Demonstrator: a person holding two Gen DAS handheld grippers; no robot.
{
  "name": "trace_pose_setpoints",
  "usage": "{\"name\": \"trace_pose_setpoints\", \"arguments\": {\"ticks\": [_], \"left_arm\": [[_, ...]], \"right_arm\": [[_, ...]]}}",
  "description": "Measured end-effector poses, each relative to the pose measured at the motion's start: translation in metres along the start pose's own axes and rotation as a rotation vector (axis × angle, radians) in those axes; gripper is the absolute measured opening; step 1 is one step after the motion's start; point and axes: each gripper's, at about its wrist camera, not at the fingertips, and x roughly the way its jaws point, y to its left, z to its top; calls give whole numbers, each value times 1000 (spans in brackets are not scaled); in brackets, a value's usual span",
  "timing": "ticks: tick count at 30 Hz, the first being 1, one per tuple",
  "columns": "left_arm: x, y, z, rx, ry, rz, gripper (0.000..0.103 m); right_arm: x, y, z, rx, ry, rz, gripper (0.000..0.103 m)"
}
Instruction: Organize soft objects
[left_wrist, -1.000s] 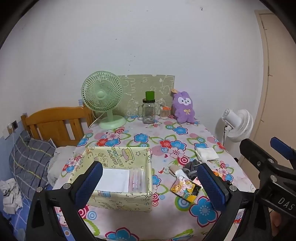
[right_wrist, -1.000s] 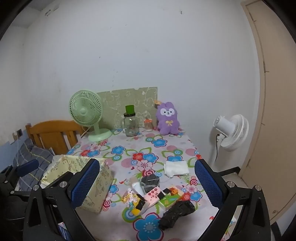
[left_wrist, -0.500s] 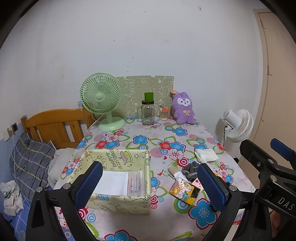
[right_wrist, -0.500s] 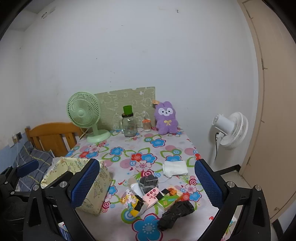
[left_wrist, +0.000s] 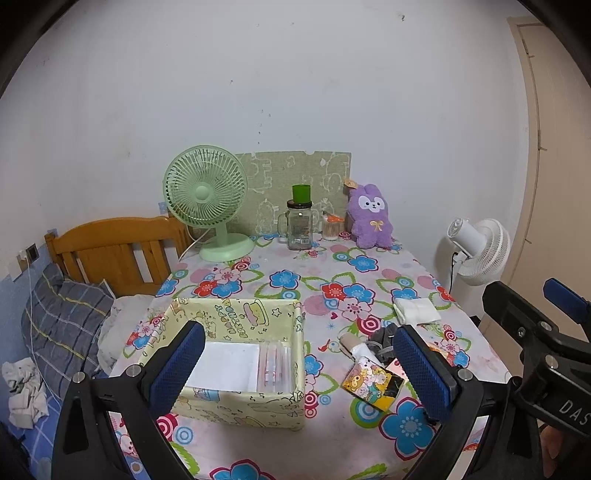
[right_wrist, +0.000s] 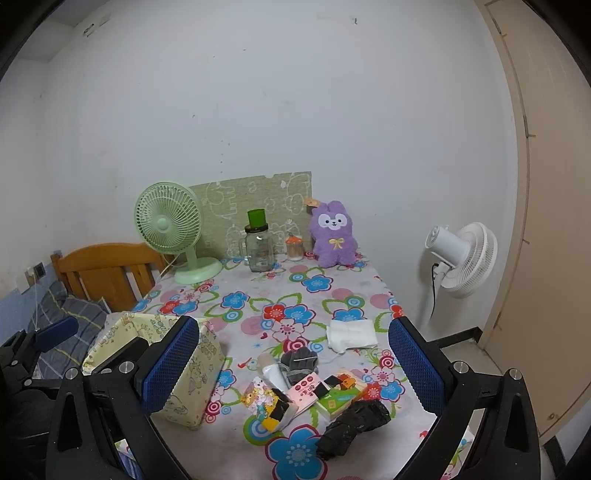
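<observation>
Both grippers hang wide apart and hold nothing: the left gripper (left_wrist: 299, 365) over the yellow box (left_wrist: 236, 402), the right gripper (right_wrist: 291, 365) over a heap of soft things. In that heap lie a black bag (right_wrist: 351, 424), small packs (right_wrist: 269, 402) and a grey glove (right_wrist: 299, 363). Farther right on the counter (right_wrist: 258, 302) is a white cloth (right_wrist: 351, 334). Far back sits a purple bunny (right_wrist: 332, 234).

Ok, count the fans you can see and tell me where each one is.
2. A green desk fan stands at the table's far left corner, beside the glass jar. A white fan stands off the table's right side, near the door.
</observation>
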Motion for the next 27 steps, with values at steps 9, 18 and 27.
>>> {"name": "trace_pose_setpoints", "arguments": {"ticks": [9, 18, 27], "left_arm": [[2, 0, 1, 0, 0, 3, 103], [2, 0, 1, 2, -1, 6, 103], [2, 2, 2, 2, 1, 0, 103]], "right_arm": [[-1, 0, -1, 4, 1, 3, 103], [0, 2, 0, -3, -3, -3, 103], [-1, 1, 0, 2, -2, -5, 103]]}}
